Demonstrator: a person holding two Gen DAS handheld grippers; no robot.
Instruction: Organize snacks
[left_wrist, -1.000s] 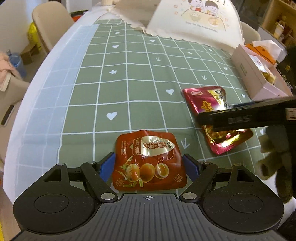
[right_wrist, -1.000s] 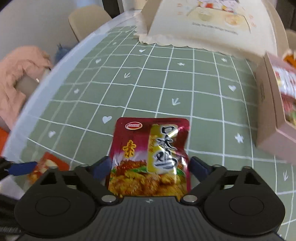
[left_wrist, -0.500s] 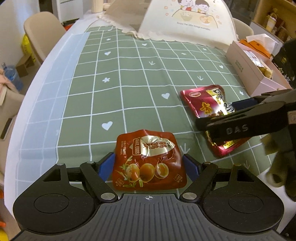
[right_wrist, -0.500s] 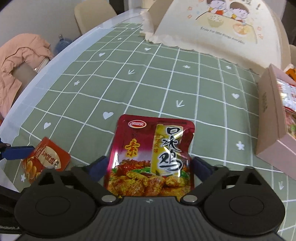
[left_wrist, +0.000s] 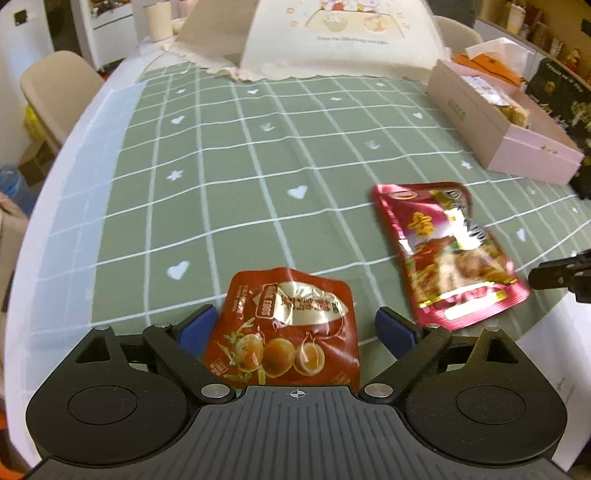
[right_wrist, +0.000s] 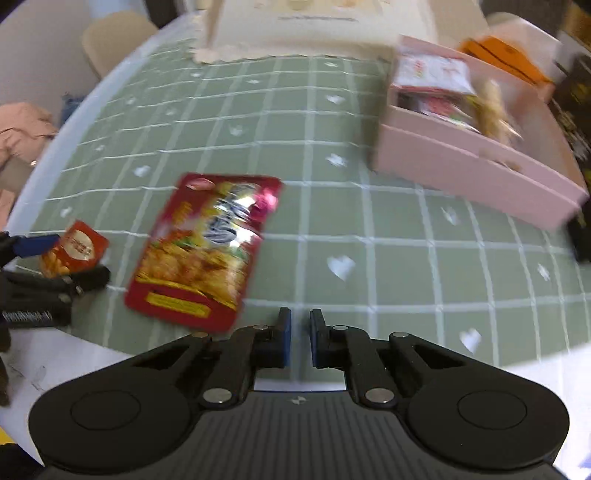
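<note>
My left gripper (left_wrist: 293, 328) straddles the crinkly orange foil egg pouch (left_wrist: 286, 328) wide, unclamped — light, slippery; I'd pinch its sealed edge. My right gripper (right_wrist: 300, 339) is nearly closed, empty.

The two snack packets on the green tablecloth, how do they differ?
The orange-red egg packet is smaller and squarish; the magenta chicken packet is larger and elongated. The egg packet sits between the open left gripper; the chicken packet lies free, clear of the nearly closed right gripper. Both are glossy foil pouches.
</note>
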